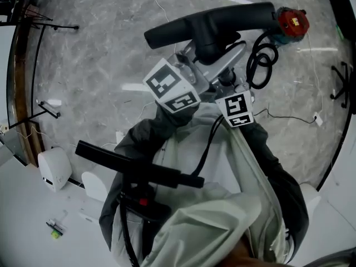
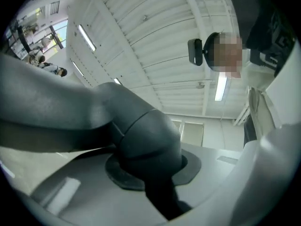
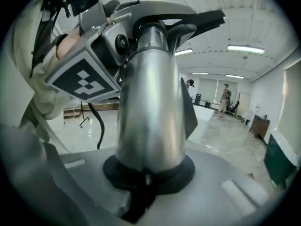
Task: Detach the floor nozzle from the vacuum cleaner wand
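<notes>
The left tool [image 2: 151, 182] was clamped on the neck of the floor nozzle [image 2: 141, 131], and the right tool [image 3: 149, 180] on the silver wand [image 3: 150, 107]. A straight, untwisted pull apart was judged best.

Bright even light, fisheye-warped edges

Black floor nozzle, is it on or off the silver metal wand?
On, apparently: in the right gripper view the silver metal wand runs without a gap into the neck of the black floor nozzle.
</notes>
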`<action>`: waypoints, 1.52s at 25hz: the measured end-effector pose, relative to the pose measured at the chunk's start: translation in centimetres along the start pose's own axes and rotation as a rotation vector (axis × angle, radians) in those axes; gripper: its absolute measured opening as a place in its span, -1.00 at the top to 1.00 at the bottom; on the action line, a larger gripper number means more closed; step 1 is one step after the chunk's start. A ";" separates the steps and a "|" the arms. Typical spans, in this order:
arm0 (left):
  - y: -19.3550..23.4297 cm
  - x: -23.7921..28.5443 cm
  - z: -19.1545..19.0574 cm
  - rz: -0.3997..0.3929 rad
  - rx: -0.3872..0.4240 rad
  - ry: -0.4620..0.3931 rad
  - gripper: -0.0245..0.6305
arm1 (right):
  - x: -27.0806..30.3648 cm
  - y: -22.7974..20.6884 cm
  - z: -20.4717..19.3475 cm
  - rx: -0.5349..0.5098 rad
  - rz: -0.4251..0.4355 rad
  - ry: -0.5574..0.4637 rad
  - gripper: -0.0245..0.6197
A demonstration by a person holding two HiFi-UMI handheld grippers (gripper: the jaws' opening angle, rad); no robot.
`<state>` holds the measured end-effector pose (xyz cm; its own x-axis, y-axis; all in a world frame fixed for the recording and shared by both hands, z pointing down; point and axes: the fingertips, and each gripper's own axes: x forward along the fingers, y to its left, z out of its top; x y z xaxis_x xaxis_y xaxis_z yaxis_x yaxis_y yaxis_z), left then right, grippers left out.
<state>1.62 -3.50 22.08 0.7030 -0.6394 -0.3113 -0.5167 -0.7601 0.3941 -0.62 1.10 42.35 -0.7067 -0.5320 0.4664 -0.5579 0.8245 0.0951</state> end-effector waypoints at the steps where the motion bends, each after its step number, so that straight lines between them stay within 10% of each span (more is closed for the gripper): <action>1: 0.1 -0.1 0.0 0.022 0.003 -0.001 0.69 | 0.1 -0.1 0.0 -0.004 -0.030 0.002 0.80; 6: -1.2 -0.6 0.4 -0.057 0.030 -0.010 0.68 | -0.2 0.8 0.5 -0.040 0.048 -0.018 0.80; 12: -9.7 -3.8 0.8 -0.750 0.028 -0.004 0.68 | -4.5 6.5 0.9 -0.133 0.646 -0.044 0.79; 15: -11.7 -4.8 0.6 -0.920 0.027 0.031 0.69 | -6.0 7.9 1.0 -0.132 0.820 -0.008 0.77; 18: -10.5 -3.5 1.2 -0.833 -0.010 -0.007 0.69 | -5.8 7.2 1.0 -0.087 0.766 0.011 0.76; 24: -5.5 0.1 0.4 -0.390 -0.011 0.000 0.69 | -2.4 1.8 0.3 0.015 0.148 -0.036 0.80; 27: -3.0 -0.2 0.6 -0.212 -0.006 0.006 0.69 | -1.1 0.8 0.5 0.009 -0.004 -0.025 0.80; 30: -3.0 -0.4 0.8 -0.208 0.009 -0.002 0.69 | -1.0 1.0 0.7 -0.017 0.022 -0.028 0.80; 35: -8.4 -2.6 1.1 -0.634 0.034 -0.010 0.69 | -3.2 4.4 1.3 -0.090 0.389 -0.067 0.79; 38: -9.6 -3.1 0.6 -0.743 0.047 0.000 0.69 | -4.6 5.5 0.7 -0.100 0.571 -0.038 0.78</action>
<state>4.10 5.76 18.78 0.8752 0.0445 -0.4817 0.0739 -0.9964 0.0422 -0.79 7.96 40.16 -0.8998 -0.0023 0.4364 -0.0409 0.9960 -0.0790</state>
